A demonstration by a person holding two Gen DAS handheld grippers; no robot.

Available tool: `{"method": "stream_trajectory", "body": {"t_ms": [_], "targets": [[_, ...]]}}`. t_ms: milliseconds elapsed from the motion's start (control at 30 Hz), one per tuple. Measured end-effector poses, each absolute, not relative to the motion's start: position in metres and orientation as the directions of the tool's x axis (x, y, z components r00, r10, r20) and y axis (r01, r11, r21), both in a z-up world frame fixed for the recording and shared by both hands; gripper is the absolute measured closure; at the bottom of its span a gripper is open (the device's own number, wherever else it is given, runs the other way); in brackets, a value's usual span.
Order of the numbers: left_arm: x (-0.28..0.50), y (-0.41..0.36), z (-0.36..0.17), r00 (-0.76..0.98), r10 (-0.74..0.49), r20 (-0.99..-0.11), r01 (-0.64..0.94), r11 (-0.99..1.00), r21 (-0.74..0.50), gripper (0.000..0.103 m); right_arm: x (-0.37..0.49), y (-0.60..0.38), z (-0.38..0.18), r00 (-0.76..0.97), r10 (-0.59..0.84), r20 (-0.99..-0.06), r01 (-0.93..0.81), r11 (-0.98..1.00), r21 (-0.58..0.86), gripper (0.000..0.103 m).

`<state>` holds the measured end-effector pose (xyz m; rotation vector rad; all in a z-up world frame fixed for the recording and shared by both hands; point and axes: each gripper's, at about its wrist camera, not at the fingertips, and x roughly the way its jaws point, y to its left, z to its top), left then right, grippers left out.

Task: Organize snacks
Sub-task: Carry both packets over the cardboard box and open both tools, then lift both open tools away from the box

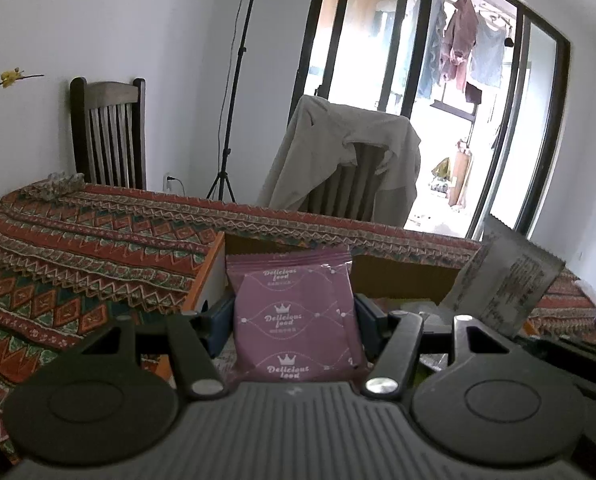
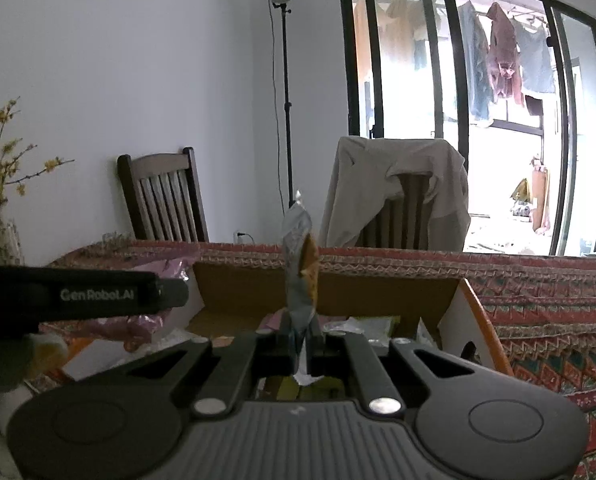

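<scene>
left hand-held gripper: closed flat on a purple snack packet, one finger at each side edge; packet upright, face to the camera, print read "Delicious food".
right hand-held gripper: jaws nearly together, pinching a silver snack packet edge-on; packet stood upright, orange patch on its right face.
silver packet from the left view: tilted, back print facing the camera, to the right of the purple packet.
cardboard box: open-topped, brown inside, white and orange outer walls, sat on the worktop; both packets were held above its near side.
box contents: light wrappers on the floor of the box near the right wall, a purple patch behind the right fingers; count and type could not be told.
outside the box: crumpled purple wrappers beside its left wall, under the left gripper body marked "GenRobot.AI".
worktop cover: red patterned cloth.
vase: far left corner, yellow flower twigs in it.
behind worktop: wooden chair, second chair with a beige jacket draped over it, lamp stand, glass doors.
</scene>
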<state>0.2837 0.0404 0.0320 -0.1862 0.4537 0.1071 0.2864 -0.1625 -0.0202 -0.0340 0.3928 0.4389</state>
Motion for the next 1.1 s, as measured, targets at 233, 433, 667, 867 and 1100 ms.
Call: {"method": "stream_trajectory", "body": {"t_ms": [233,433,667,867,1100], "targets": [[0.281,0.037,0.027,0.902,0.052,-0.429,-0.126,0.981,-0.145,0.039,0.289,-0.165,-0.024,0.831,0.399,-0.387,-0.412,0.910,0.055,0.094],[0.272,0.040,0.032,0.923,0.073,-0.377,-0.143,0.976,-0.161,0.000,0.289,-0.172,-0.023,0.848,0.366,-0.383,-0.374,0.926,0.057,0.021],[0.267,0.034,0.047,0.925,0.089,-0.368,-0.151,0.979,-0.141,0.000,0.283,-0.171,-0.013,0.867,0.326,-0.378,-0.348,0.938,0.011,0.000],[0.246,0.038,0.061,0.929,0.094,-0.358,-0.151,0.980,-0.133,0.000,0.267,-0.171,-0.003,0.871,0.319,-0.374,-0.351,0.936,-0.017,0.000],[0.208,0.059,0.060,0.918,0.117,-0.380,-0.170,0.980,-0.109,0.000,0.244,-0.177,-0.006,0.858,0.306,-0.412,-0.334,0.943,0.004,0.000]]}}
